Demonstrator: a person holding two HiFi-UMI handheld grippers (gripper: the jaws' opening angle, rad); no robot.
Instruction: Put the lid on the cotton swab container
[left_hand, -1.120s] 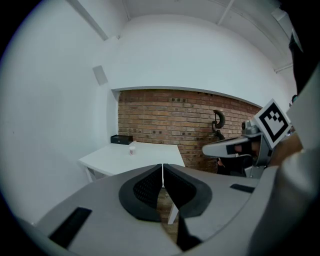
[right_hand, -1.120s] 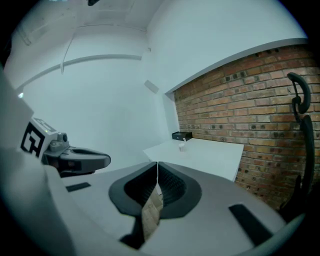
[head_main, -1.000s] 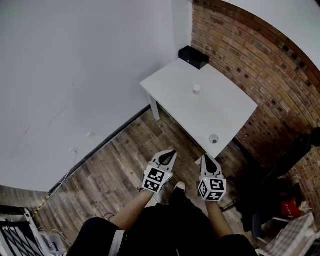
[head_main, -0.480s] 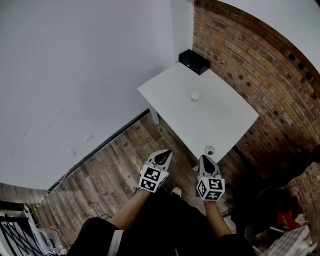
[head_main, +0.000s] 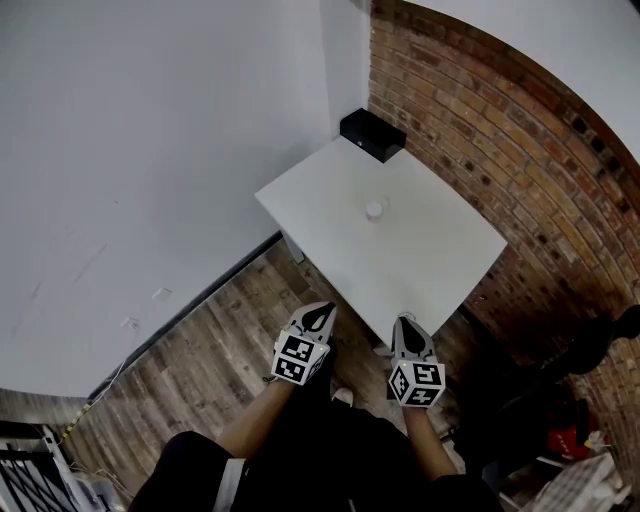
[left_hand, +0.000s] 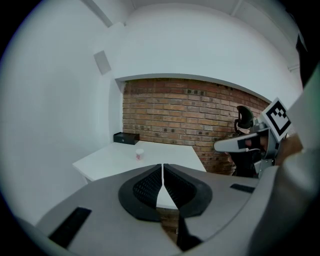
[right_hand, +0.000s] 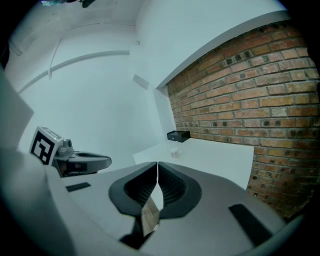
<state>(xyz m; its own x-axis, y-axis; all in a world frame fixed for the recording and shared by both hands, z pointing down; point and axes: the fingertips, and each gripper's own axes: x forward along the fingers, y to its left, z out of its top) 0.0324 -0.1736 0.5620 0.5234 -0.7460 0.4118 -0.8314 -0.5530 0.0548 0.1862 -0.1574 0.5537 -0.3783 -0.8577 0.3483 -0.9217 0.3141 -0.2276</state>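
Observation:
A small white cotton swab container (head_main: 374, 209) stands near the middle of the white table (head_main: 440, 250). It shows far ahead in the left gripper view (left_hand: 139, 154) and faintly in the right gripper view (right_hand: 174, 151). My left gripper (head_main: 322, 312) and right gripper (head_main: 403, 322) hang side by side over the wooden floor, just short of the table's near edge. Both are shut with nothing between the jaws (left_hand: 162, 165) (right_hand: 157, 163). No lid shows in any view.
A black box (head_main: 371, 134) sits at the table's far corner against the brick wall (head_main: 520, 130). A white wall runs along the left. A black chair (head_main: 590, 350) and clutter stand to the right. My legs are below.
The table has drawn closer and shifted left in the head view. A small round lid near the table's front edge has passed out of sight behind the right gripper. Both grippers stay shut.

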